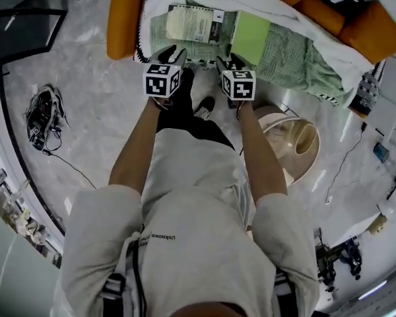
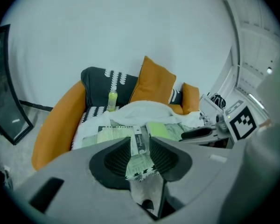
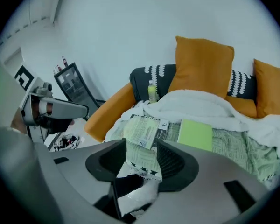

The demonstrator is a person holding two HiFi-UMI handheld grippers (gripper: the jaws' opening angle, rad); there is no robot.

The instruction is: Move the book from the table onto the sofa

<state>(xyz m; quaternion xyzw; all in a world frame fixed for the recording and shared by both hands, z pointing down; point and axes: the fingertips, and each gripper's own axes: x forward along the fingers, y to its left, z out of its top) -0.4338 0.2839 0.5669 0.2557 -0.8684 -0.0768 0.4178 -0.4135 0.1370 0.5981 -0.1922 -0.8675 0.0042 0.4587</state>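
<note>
Two books lie on the sofa's green patterned blanket (image 1: 297, 58). One is a pale spiral-bound book (image 1: 195, 24) (image 2: 113, 134) (image 3: 147, 130) with a dark strip. The other is a bright green book (image 1: 251, 37) (image 2: 158, 129) (image 3: 196, 134) to its right. My left gripper (image 1: 167, 53) (image 2: 141, 155) hangs just in front of the sofa's edge, jaws apart, nothing between them. My right gripper (image 1: 231, 62) (image 3: 141, 160) is beside it, open and empty too. Both are held clear of the books.
The sofa has orange arms (image 1: 125, 12), orange cushions (image 3: 203, 64), a white blanket (image 3: 200, 104) and a small yellow-green bottle (image 2: 112, 100). A round table (image 1: 297, 140) stands behind my right arm. Cables (image 1: 43, 121) lie on the marble floor at left, near a dark glass stand (image 1: 20, 32).
</note>
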